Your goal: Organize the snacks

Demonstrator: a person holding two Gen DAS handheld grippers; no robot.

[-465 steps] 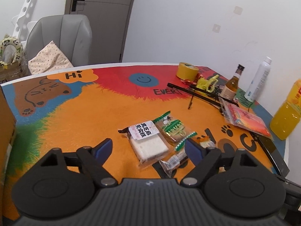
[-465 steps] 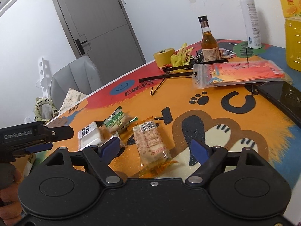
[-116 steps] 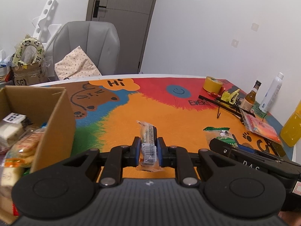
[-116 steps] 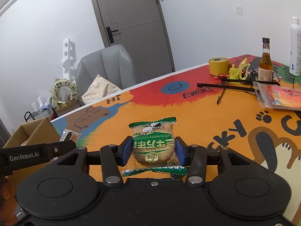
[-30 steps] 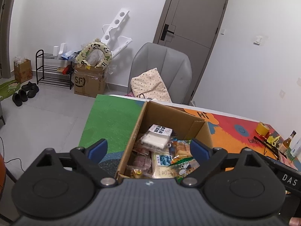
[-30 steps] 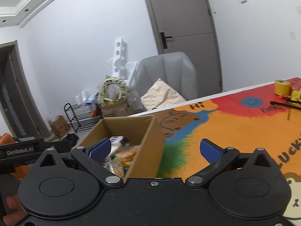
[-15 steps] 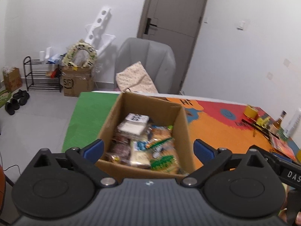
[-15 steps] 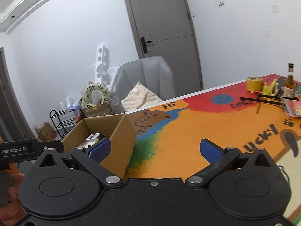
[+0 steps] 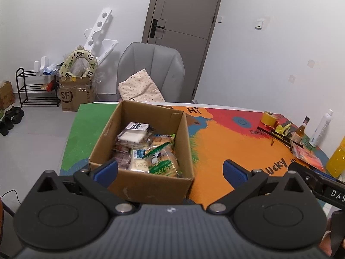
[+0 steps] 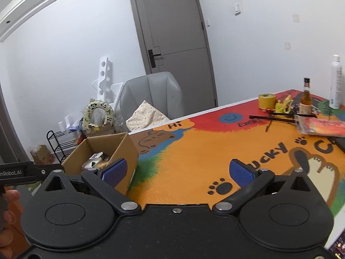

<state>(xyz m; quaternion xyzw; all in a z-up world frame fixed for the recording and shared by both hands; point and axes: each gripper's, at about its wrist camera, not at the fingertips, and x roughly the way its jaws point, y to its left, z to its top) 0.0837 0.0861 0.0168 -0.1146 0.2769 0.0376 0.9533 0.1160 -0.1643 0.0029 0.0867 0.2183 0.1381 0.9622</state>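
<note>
Left wrist view: the left gripper (image 9: 170,170) hangs with jaws wide apart, empty, above the near wall of the cardboard box (image 9: 151,186), which sits at the table's (image 9: 217,149) left end. Packaged snacks (image 9: 148,149) fill the box below its rim. Right of the box the orange mat lies bare up to the tape roll (image 9: 269,118), brown bottle (image 9: 300,131) and spray can (image 9: 321,129) at the far right edge. The right gripper (image 10: 177,171) is likewise spread and empty over the mat. A grey chair (image 9: 151,69) stands behind the table.
</note>
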